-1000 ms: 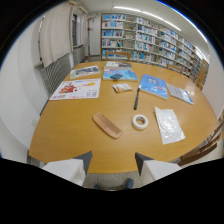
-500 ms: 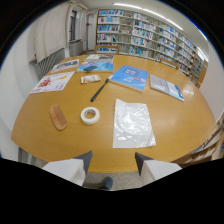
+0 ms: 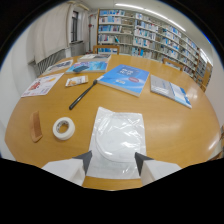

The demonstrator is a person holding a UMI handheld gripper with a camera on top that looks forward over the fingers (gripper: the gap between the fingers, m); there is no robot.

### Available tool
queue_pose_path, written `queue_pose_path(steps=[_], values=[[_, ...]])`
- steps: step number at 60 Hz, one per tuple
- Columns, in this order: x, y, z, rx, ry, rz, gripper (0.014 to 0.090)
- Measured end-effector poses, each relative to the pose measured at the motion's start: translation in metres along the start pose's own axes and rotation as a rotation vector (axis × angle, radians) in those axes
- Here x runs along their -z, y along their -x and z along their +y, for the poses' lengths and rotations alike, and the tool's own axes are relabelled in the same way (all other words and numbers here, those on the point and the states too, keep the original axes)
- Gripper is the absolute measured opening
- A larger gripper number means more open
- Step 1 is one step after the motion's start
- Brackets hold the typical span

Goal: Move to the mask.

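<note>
Swung right and closer since 0.5 s ago: mask [image 3: 119,142] now dead ahead at 12 o'clock, lower edge running in between fingertips, was off toward 1 o'clock before. Gripper [image 3: 112,162] spread wide, nothing pinched; fingers [image 3: 84,161] flank the mask pkg w/ gap each side, pkg lying flat on round wooden table [image 3: 175,125].

Tape roll [image 3: 63,128] at 10 o'clock of mask, just beside it, not touching. Brown comb [image 3: 36,126] further out at 9 o'clock, near table edge. Black pen [image 3: 82,94] at 11 o'clock, lying diagonal. Blue booklet [image 3: 125,78] beyond mask at 12 o'clock; grey booklet [image 3: 170,90] at 1–2 o'clock. Leaflets [image 3: 42,84] spread along far-left side of table, ~10–11 o'clock. Bookshelves [image 3: 150,35] across back of room. Radiator [image 3: 50,59] on left wall.
</note>
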Motion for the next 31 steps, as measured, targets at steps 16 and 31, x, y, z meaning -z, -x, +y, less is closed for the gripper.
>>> queue_pose_path(steps=[16,31], values=[[-0.027,-0.003,-0.010,-0.001,0.009,-0.008,0.0844],[-0.031,-0.003,-0.011,-0.009,0.016,-0.005,0.0844]])
